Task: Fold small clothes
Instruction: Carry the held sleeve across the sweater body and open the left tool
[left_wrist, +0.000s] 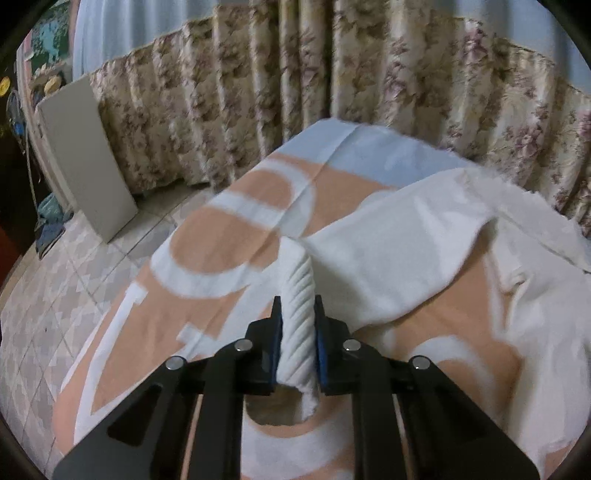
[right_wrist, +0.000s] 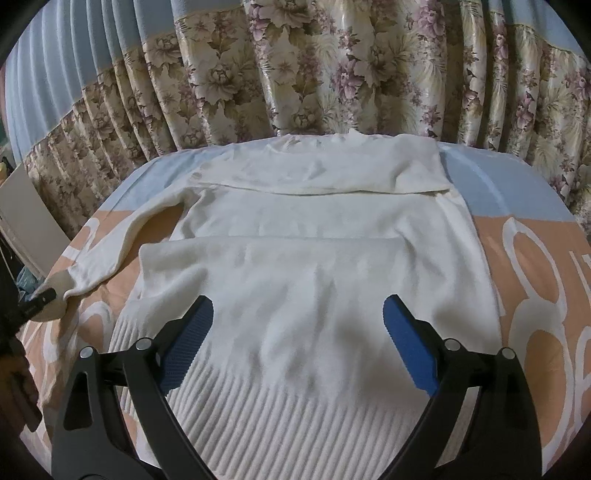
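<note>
A white knit sweater (right_wrist: 295, 266) lies spread on a table under a peach, white and blue cloth (right_wrist: 535, 229). Its far part is folded over, and its ribbed hem (right_wrist: 277, 417) is nearest me. My right gripper (right_wrist: 297, 310) hovers open just above the hem end, nothing between its blue pads (right_wrist: 406, 347). The left sleeve (right_wrist: 122, 243) trails off to the table's left edge. There my left gripper (left_wrist: 297, 306) is shut on the sleeve's ribbed cuff (left_wrist: 299, 314), which stands up between the jaws while the rest of the sweater (left_wrist: 424, 236) bunches to the right. In the right wrist view the left gripper (right_wrist: 40, 297) shows at the far left.
A floral curtain (right_wrist: 332, 74) hangs close behind the table. A white board (left_wrist: 85, 158) leans against it at the left, on a tiled floor (left_wrist: 44, 295). The table's left edge drops off beside my left gripper.
</note>
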